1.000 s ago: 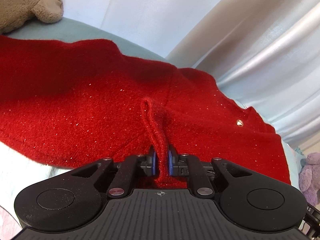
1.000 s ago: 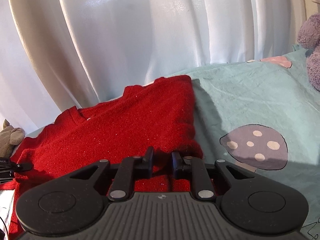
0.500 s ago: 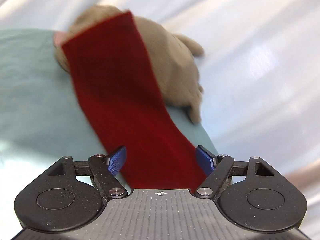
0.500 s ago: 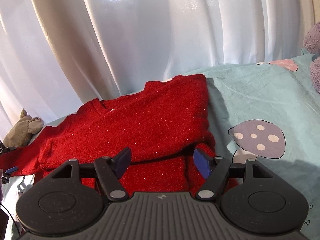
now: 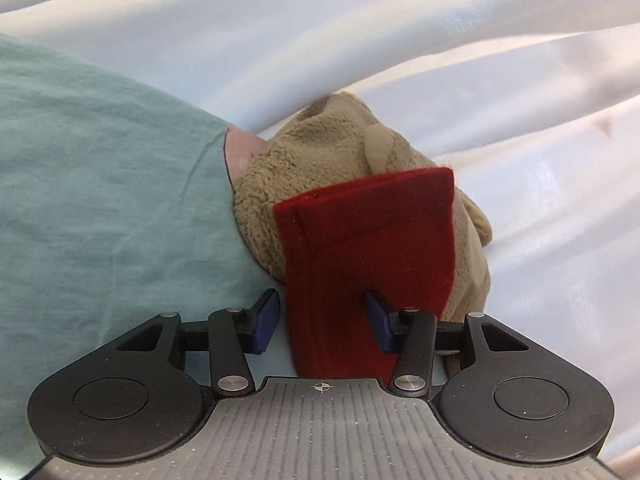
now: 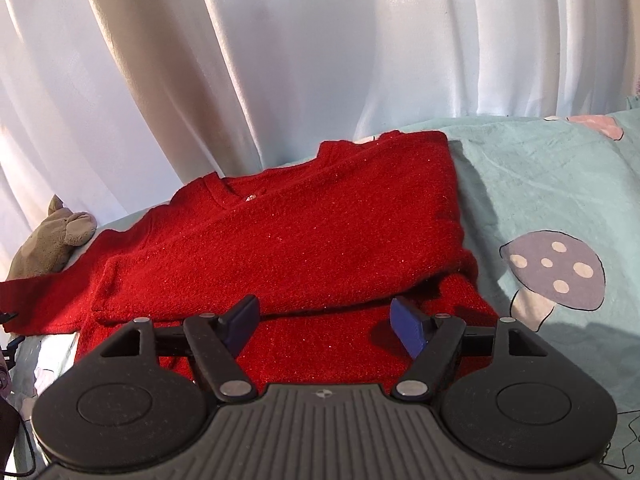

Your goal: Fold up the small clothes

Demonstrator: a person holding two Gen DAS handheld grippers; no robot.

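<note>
A red knitted sweater lies on the teal bed sheet, its body folded over so the upper layer ends just ahead of my right gripper. That gripper is open above the lower red layer and grips nothing. One red sleeve stretches out to the left, its cuff resting on a beige plush toy. My left gripper straddles that sleeve near its cuff. Its jaws are closing. The left pad stands clear of the sleeve's edge and the right pad sits over the cloth.
White curtains hang right behind the bed in both views. The beige plush toy sits at the sweater's far left end. A mushroom print marks the sheet to the right of the sweater.
My left gripper let go of the pinched ridge of sweater, swung over to the sleeve's cuff on the plush toy, opened wide, then narrowed. My right gripper opened, released the sweater and lifted back slightly.
</note>
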